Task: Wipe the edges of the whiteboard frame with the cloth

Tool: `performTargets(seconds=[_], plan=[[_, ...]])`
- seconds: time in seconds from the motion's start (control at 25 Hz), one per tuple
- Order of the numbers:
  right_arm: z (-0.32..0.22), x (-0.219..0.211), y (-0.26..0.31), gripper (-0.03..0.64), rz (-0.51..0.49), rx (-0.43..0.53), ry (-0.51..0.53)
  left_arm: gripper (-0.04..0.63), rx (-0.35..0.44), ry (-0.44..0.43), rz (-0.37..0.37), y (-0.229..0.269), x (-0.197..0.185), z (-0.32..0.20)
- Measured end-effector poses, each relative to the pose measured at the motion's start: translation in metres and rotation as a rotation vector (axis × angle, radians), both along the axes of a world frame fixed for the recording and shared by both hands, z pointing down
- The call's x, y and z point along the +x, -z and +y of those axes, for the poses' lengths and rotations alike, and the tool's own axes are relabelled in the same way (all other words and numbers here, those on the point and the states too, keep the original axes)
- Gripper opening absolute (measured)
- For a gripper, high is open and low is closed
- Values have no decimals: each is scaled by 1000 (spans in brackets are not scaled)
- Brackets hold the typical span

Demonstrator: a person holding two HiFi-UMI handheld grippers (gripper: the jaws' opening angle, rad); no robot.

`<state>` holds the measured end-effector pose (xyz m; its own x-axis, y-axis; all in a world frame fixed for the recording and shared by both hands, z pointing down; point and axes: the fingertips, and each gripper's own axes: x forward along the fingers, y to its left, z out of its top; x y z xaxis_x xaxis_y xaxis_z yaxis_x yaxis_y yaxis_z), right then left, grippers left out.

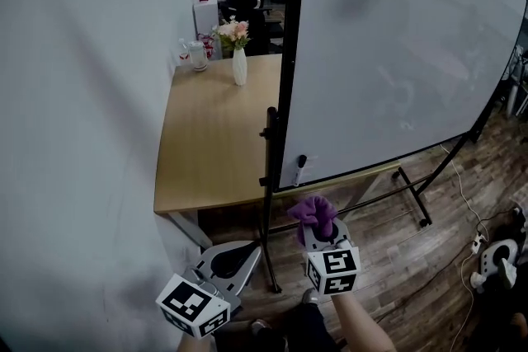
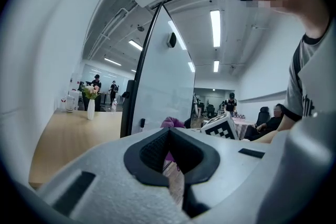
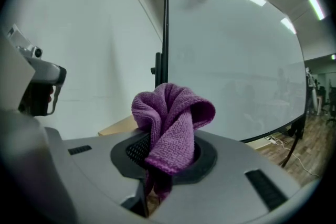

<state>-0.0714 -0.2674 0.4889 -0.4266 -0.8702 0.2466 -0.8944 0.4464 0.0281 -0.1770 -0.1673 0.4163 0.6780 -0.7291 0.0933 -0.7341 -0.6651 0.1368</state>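
Observation:
The whiteboard (image 1: 388,53) stands on a wheeled stand, and its black frame edge (image 1: 289,53) runs vertically just ahead of me. My right gripper (image 1: 320,228) is shut on a bunched purple cloth (image 1: 313,211), held low and a little short of the frame's lower left corner. In the right gripper view the cloth (image 3: 170,118) bulges up out of the jaws of the right gripper (image 3: 165,157), with the frame edge (image 3: 165,34) behind it. My left gripper (image 1: 224,260) hangs lower left, shut and holding nothing. In the left gripper view, the left gripper (image 2: 170,160) faces the whiteboard frame (image 2: 139,81).
A wooden table (image 1: 214,144) stands between the white wall and the board, with a vase of flowers (image 1: 238,53) at its far end. A marker (image 1: 300,169) sits on the board's tray. The stand's legs (image 1: 412,198) and cables (image 1: 477,241) lie on the floor to the right.

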Motion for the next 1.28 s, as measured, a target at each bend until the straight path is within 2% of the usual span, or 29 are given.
performTargets(seconds=[0.44,0.64,1.28], plan=[[65,37,54,64,-70,68,51,17,32,-28,-6,10,22,8],[89,65,76,64,-89,99,39,17,54,-27,0,22,36,17],[186,144,111,64,-30,174,78,17,58,-75,1,35,119,76]])
